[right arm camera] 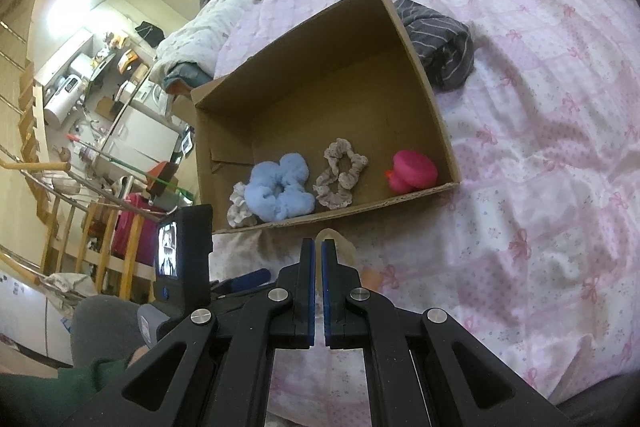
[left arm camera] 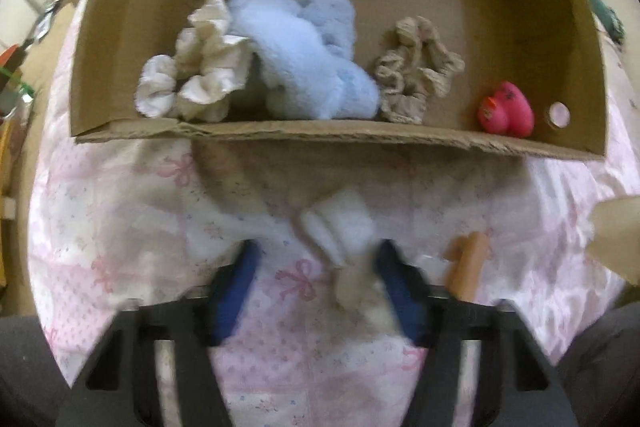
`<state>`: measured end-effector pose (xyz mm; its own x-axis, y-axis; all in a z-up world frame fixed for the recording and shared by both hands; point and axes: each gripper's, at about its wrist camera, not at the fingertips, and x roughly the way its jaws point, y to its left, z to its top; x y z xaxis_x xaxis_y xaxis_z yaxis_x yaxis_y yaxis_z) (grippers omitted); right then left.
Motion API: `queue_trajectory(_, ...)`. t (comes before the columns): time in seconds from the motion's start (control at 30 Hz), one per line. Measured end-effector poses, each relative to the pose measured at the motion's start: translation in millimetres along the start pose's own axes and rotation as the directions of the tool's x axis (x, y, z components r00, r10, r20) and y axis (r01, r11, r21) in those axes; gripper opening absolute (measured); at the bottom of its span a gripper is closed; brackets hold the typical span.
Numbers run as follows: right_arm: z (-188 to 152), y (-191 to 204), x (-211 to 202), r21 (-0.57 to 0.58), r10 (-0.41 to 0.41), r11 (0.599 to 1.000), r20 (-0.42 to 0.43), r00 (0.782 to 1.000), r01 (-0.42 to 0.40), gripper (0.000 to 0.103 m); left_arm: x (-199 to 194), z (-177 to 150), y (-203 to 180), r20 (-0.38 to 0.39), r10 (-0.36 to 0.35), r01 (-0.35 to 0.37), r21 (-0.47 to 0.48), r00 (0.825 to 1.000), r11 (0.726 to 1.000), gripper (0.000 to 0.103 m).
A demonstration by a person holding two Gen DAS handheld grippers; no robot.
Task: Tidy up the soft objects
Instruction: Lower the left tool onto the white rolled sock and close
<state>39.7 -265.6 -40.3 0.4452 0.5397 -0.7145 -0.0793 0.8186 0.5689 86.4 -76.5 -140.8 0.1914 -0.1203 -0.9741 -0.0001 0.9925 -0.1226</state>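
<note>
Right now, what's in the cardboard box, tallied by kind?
Scrunchies: 3 – white scrunchie, blue scrunchie, beige scrunchie
Rubber ducks: 1 – pink duck
Small round items: 1 – small round cap-like item, too blurred to identify
Total: 5

A pink bow-print bed [right arm camera: 540, 155] carries 1 cardboard box [right arm camera: 436, 107] and striped grey cloth [right arm camera: 440, 35].

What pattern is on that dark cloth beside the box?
Thin pale stripes on the crumpled dark grey cloth, seen only in the right wrist view.

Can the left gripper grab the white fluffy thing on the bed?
Probably yes: the left gripper is open, the white fluffy thing lies just ahead of its fingers, and nothing blocks it.
</note>
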Motion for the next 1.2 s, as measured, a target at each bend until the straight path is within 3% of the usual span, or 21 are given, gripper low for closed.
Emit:
queue_trajectory(0.07, -0.1, 1.0, 0.5, -0.003, -0.005, 1.000, -0.001, 1.000, 0.005, 0.004, -0.2, 5.9, -4.5, -0.007, -0.005, 0.006, 0.024, 1.000, 1.000, 0.031)
queue_trajectory(0.13, -0.5, 3.4, 0.3, -0.012, -0.005, 1.000, 0.001, 1.000, 0.005, 0.004, -3.7, 5.9, -9.3, -0.013, -0.021, 0.021, 0.049, 1.000, 0.999, 0.011)
queue_trajectory(0.23, -1.6, 8.5, 0.9, -0.037, -0.004, 0.999, 0.005, 1.000, 0.005, 0.004, -10.1, 5.0, -7.8, -0.017, -0.026, 0.026, 0.056, 1.000, 0.998, 0.004)
queue_trajectory(0.47, -3.7, 14.5, 1.2, -0.080, -0.020, 0.997, 0.008, 1.000, 0.021, 0.004, -31.1, -6.1, 16.0, 0.025, -0.041, 0.040, 0.022, 0.999, 0.999, 0.003)
queue_trajectory(0.6, -6.3, 15.1, -3.7, -0.088, -0.021, 0.996, 0.017, 1.000, 0.023, 0.004, -36.6, -19.0, 23.2, 0.006, -0.066, 0.066, -0.029, 0.998, 0.997, 0.003)
queue_trajectory(0.67, -6.9, 16.1, -3.7, -0.093, -0.028, 0.995, 0.017, 0.999, 0.029, 0.004, -34.4, -22.8, 30.5, -0.025, -0.106, 0.104, -0.075, 0.994, 0.992, 0.010)
queue_trajectory(0.73, -7.6, 16.4, -3.2, -0.094, -0.032, 0.995, 0.015, 0.999, 0.033, 0.004, -29.2, -26.9, 34.8, -0.039, -0.131, 0.126, -0.111, 0.991, 0.986, 0.034)
queue_trajectory(0.8, -9.2, 16.9, -3.8, -0.096, -0.035, 0.995, 0.014, 0.999, 0.036, 0.004, -23.5, -24.1, 32.1, -0.042, -0.119, 0.113, -0.135, 0.992, 0.984, 0.041)
queue_trajectory(1.07, -7.7, 10.5, -6.6, -0.076, -0.038, 0.996, 0.021, 0.999, 0.040, 0.004, 3.2, -8.0, 18.8, -0.098, -0.084, 0.068, -0.157, 0.992, 0.985, 0.041)
queue_trajectory(1.1, -7.2, 10.0, -6.5, -0.073, -0.037, 0.997, 0.021, 0.999, 0.039, 0.004, 3.4, -7.7, 17.1, -0.100, -0.074, 0.059, -0.145, 0.992, 0.988, 0.035)
queue_trajectory(1.13, -7.0, 10.3, -6.3, -0.071, -0.036, 0.997, 0.021, 0.999, 0.037, 0.004, 2.8, -7.8, 15.3, -0.090, -0.083, 0.071, -0.133, 0.992, 0.989, 0.022)
queue_trajectory(1.2, -6.3, 10.8, -5.7, -0.070, -0.032, 0.997, 0.020, 0.999, 0.033, 0.004, 0.7, -8.6, 14.2, -0.087, -0.093, 0.083, -0.115, 0.992, 0.990, 0.022)
